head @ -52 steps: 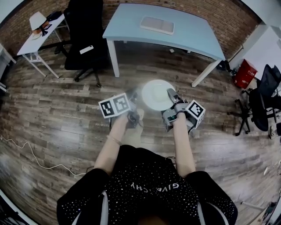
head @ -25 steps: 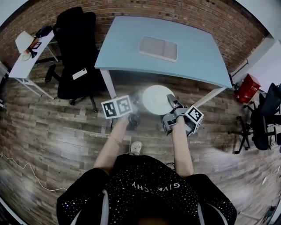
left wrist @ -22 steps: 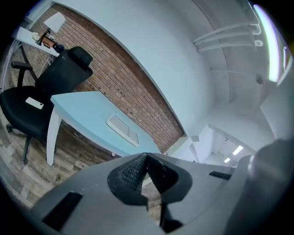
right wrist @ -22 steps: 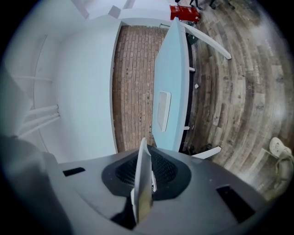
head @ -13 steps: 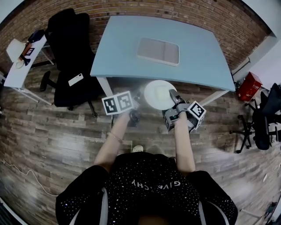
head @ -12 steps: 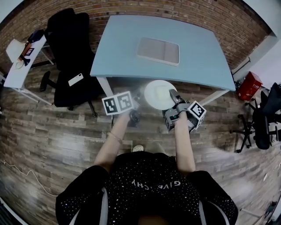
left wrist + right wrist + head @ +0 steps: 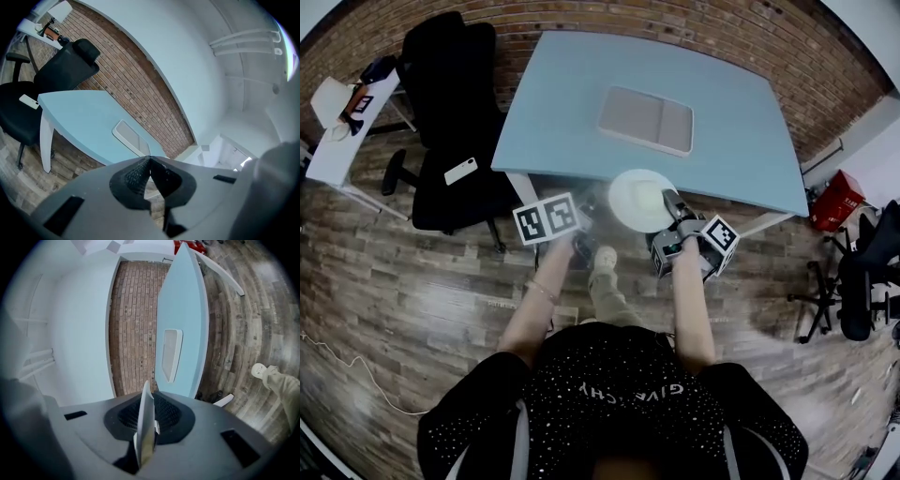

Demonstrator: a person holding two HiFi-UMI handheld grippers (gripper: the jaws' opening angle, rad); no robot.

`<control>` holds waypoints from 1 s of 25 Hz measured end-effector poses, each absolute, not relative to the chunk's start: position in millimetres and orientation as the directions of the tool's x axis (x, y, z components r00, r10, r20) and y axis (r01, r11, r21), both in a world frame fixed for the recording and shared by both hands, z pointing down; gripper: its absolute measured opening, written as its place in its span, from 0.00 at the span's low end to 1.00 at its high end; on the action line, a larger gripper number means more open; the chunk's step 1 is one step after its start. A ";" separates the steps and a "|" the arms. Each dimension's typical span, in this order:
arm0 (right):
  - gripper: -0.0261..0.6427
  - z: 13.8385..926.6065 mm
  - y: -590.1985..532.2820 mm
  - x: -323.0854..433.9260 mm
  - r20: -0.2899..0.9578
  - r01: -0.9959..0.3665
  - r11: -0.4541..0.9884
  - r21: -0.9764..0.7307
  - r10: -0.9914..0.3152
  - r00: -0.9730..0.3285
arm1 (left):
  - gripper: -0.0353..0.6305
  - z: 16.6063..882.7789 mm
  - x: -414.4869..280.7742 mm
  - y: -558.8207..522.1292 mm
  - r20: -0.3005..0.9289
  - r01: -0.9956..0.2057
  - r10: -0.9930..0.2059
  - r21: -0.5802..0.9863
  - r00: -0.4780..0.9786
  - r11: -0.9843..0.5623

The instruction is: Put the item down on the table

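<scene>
While my right fingers [image 7: 161,418] clamp the white plate [image 7: 636,199] by its rim and my left fingers [image 7: 136,176] are closed on nothing, plate's airborne at the worktop's [image 7: 572,103] near edge: carry step; next, reach in, lower flat, release.

The person wears a black top [image 7: 614,403] with tiny white dots and white letters, light trousers [image 7: 614,302] and a white shoe [image 7: 602,258]. A thin band [image 7: 534,289] circles the left wrist. The left gripper [image 7: 150,160] and right gripper [image 7: 149,397] are grey with dark bumpy pads [image 7: 133,176]. At the back of each gripper sits a cube [image 7: 547,220] with black and white squares.
</scene>
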State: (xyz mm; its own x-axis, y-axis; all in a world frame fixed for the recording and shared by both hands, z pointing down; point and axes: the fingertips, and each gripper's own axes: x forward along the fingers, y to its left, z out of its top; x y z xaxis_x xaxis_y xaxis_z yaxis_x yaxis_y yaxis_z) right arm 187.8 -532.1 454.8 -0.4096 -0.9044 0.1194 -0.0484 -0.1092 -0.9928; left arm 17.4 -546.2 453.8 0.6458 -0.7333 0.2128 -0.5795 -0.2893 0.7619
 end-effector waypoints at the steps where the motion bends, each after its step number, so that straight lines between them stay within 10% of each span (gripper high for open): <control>1: 0.10 456.2 -541.8 187.1 0.123 -0.047 -0.114 -0.992 -0.901 -0.415 | 0.07 454.7 16.7 -555.7 0.215 -0.580 -0.737 0.764 0.641 -0.282; 25: 0.10 464.6 -814.6 220.9 0.151 -0.093 -0.124 -0.988 -0.906 -0.395 | 0.07 457.2 57.0 -824.9 0.228 -0.588 -0.716 0.750 0.660 -0.304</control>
